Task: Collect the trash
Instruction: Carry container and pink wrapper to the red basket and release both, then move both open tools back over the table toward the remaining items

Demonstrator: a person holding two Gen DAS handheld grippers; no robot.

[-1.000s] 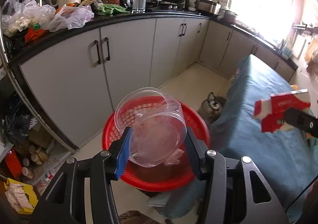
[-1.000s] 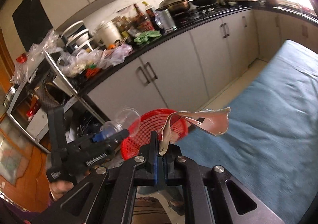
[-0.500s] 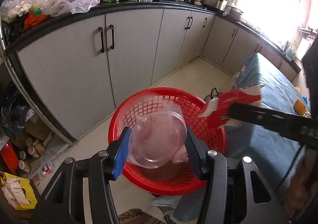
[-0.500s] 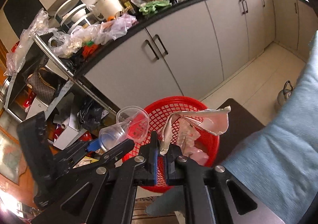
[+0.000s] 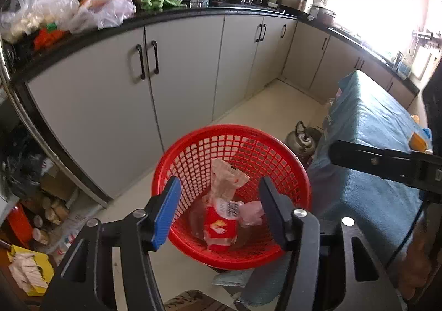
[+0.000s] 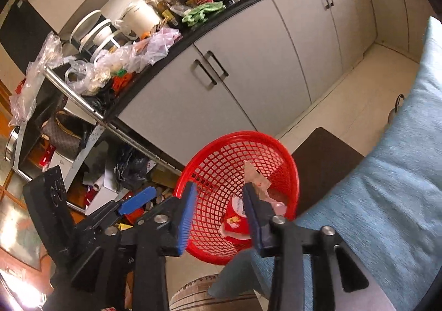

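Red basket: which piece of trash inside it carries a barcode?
The red and white wrapper in the red basket; the pink bag beside it is plain.

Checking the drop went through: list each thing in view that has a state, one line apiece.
left gripper: jaws open, just been widening, nothing between them
right gripper: jaws open, just opened, nothing between them
red basket: upright, trash inside
red wrapper: lying in the basket
cabinet doors: shut
kettle: on the floor, lid on
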